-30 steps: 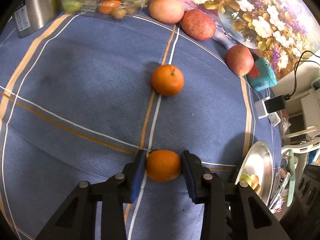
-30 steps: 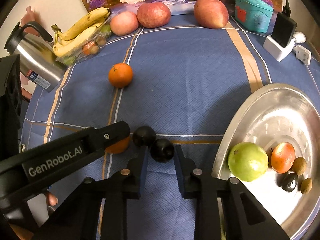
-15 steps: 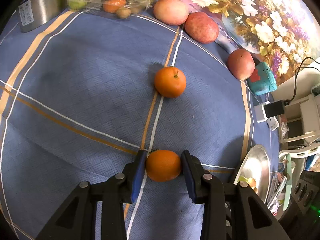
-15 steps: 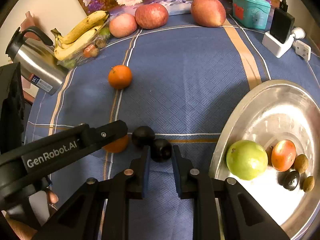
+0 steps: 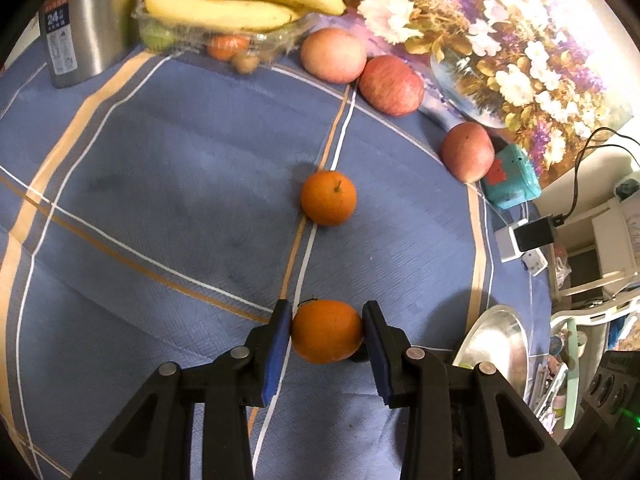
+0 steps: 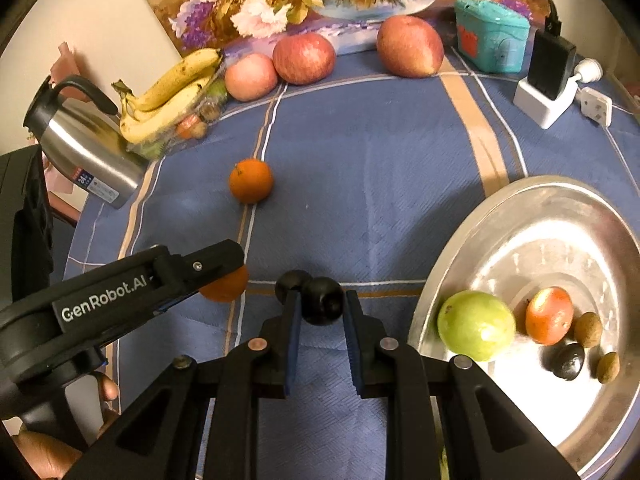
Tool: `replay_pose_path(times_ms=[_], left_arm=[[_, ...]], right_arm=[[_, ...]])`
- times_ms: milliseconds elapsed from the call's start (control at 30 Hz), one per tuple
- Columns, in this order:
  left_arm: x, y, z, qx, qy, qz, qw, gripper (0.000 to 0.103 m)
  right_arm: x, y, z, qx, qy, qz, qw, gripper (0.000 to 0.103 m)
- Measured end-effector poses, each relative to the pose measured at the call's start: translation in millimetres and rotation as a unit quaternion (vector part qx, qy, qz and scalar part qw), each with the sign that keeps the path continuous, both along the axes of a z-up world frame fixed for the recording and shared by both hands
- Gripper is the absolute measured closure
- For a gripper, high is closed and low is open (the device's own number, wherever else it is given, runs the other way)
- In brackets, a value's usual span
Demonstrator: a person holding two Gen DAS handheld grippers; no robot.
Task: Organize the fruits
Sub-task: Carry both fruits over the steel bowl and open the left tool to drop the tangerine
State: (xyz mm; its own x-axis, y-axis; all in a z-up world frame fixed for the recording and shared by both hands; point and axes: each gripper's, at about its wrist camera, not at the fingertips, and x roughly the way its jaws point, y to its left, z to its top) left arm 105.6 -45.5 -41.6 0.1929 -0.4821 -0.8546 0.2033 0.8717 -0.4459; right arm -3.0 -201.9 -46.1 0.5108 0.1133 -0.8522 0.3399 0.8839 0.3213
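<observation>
- Your left gripper (image 5: pixel 326 330) is clenched on a round, matte orange (image 5: pixel 326 331), low in the left wrist view; both blue pads press its sides, and it sits at the woven blue cloth (image 5: pixel 160 184).
- Your right gripper (image 6: pixel 320 306) is clamped on a glossy dark round fruit (image 6: pixel 323 300) at the lower centre of the right wrist view. A second dark fruit (image 6: pixel 291 280) touches it, just behind the left finger.
- A second ago the right jaws stood a little wider around that fruit; they now press on it. The left grip on the orange looks the same as before.
- You have two oranges: the held one and a loose orange (image 5: pixel 328 198) at mid-frame, on the cloth's tan and white stripe.
- Three smooth reddish apples sit along the top of the cloth: one pale (image 6: pixel 251 77), one streaked (image 6: pixel 304 58), one oval (image 6: pixel 410 51).
- Curved yellow bananas (image 6: pixel 168 100), speckled brown, lie on a clear plastic tray at upper left, beside a brushed steel flask (image 6: pixel 84 148).
- The shiny metal plate (image 6: pixel 560 216) at lower right holds five pieces: one green fruit (image 6: pixel 476 325), one red-orange fruit (image 6: pixel 549 315), one black glossy fruit (image 6: pixel 567 361) and two small brown ones (image 6: pixel 588 329) (image 6: pixel 608 367).
</observation>
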Motion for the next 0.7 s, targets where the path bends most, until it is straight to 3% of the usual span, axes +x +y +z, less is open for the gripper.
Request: replay_pose_path(times_ms=[433, 700], left_arm=[[-11.3, -16.5, 22.1, -0.008, -0.039, -0.020, 0.9990, 0.064], [-42.1, -55.7, 33.6, -0.007, -0.057, -0.077, 0.9953, 0.064]], right_arm=[[-27.0, -53.6, 11.9, -0.021, -0.019, -0.081, 0.996, 0.081], [-62.8, -107.6, 18.2, -0.063, -0.006, -0.163, 0.985, 0.081]])
